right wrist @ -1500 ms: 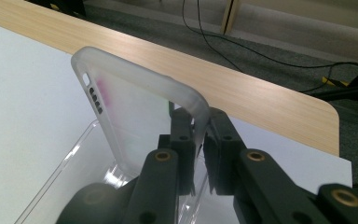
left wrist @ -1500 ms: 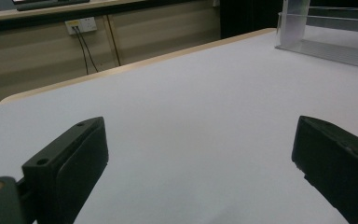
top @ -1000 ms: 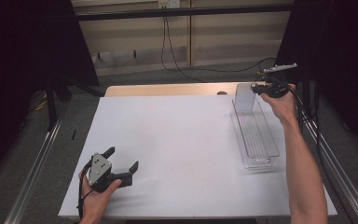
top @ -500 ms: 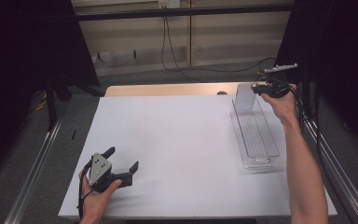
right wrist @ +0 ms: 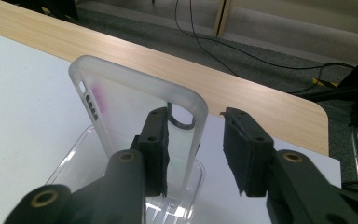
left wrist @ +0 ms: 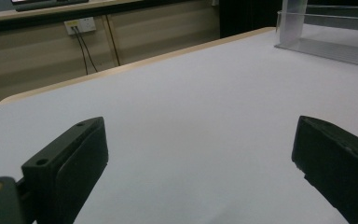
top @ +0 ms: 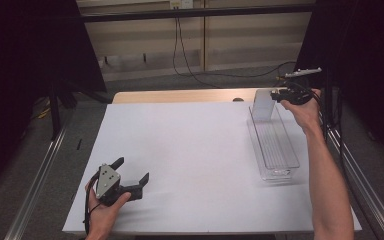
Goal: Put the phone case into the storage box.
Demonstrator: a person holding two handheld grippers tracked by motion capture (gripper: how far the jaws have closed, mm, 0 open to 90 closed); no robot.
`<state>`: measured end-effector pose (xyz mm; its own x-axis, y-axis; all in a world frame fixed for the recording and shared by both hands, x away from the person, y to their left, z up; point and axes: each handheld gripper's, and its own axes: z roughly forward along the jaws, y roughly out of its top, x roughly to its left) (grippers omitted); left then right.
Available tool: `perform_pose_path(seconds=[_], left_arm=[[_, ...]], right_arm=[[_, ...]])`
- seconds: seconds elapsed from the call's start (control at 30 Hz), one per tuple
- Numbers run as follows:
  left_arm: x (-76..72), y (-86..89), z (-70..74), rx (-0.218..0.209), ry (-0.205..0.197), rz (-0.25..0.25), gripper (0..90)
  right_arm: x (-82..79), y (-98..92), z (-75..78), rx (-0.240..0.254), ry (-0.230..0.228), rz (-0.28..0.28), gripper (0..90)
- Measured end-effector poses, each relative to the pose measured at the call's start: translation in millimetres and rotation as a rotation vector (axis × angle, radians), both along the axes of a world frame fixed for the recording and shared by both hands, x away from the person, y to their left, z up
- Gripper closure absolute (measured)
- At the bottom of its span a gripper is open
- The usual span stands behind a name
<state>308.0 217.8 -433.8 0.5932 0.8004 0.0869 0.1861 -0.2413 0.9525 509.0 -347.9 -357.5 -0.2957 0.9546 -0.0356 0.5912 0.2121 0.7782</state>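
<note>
Right claw [right wrist: 196, 154] at the far right corner of the tabletop, over the far end of the long clear plastic tray [top: 280, 155]; its jaws have just been opening. A frosted translucent phone case [right wrist: 135, 112] stands upright in that end of the tray. In the right gripper view the case's edge sits between the two jaws, close against the left-hand pad, with a plain gap to the other pad, so the grip looks let go, though whether the near pad touches cannot be told. High view shows the same case [top: 263, 104] as a pale upright slab at the tray's far wall. Left claw [top: 130, 172] rests low on the white tabletop [top: 190, 150] at the near left, well apart from the tray, jaws spread wide with nothing between them; the left gripper view shows bare white surface between the pads and the tray [left wrist: 326, 46] far off. Judgement: placing the case in the tray appears essentially done, release under way. Left to do: draw the right claw clear without tipping the case, which stands on its narrow end and may lean or fall.
</note>
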Motion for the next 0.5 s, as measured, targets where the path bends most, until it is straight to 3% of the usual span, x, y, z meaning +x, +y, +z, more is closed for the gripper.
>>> perform_pose_path(seconds=[0.5], left_arm=[[-0.2, -0.7, 0.7, -0.009, -0.004, 0.002, 3.7]], right_arm=[[-4.6, -4.3, -3.5, 0.011, -0.008, -0.059, 23.1]])
